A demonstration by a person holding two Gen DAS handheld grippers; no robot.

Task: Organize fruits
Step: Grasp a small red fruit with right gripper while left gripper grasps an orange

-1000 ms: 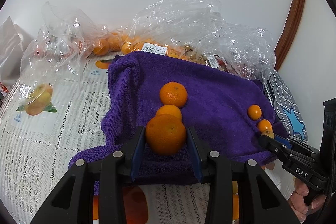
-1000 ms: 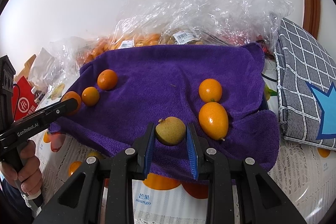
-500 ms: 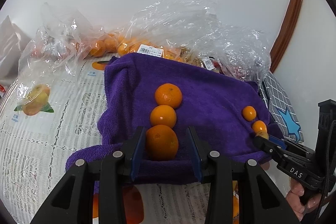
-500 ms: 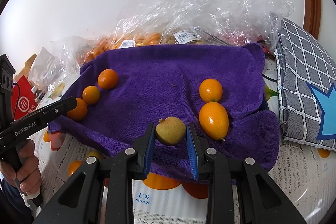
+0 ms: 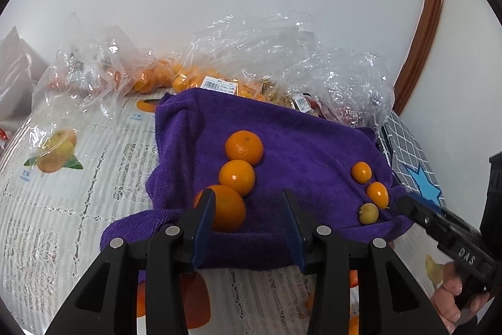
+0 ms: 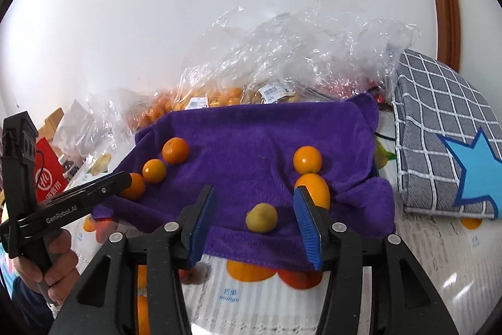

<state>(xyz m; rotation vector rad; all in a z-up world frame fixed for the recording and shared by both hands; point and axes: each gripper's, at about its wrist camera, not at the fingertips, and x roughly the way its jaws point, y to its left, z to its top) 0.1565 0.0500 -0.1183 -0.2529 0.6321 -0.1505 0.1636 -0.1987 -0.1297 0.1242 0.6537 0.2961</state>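
Note:
A purple towel (image 5: 301, 143) lies on the table. Three oranges stand in a row on its left: far (image 5: 244, 147), middle (image 5: 237, 177) and near orange (image 5: 226, 212). My left gripper (image 5: 249, 228) is open, and the near orange rests by its left finger. On the towel's right lie two kumquats (image 6: 307, 159) (image 6: 315, 189) and a small yellow-green fruit (image 6: 261, 217). My right gripper (image 6: 254, 228) is open with the yellow-green fruit lying free between its fingers.
Clear plastic bags of fruit (image 5: 219, 74) lie behind the towel against the wall. A grey checked cloth with a blue star (image 6: 445, 134) lies to the right. A fruit-print tablecloth (image 5: 62, 184) covers the table. A red packet (image 6: 47, 181) stands far left.
Both grippers have opened and let go of their fruit. The near orange now rests on the towel, and so does the yellow-green fruit. Both grippers have drawn back a little.

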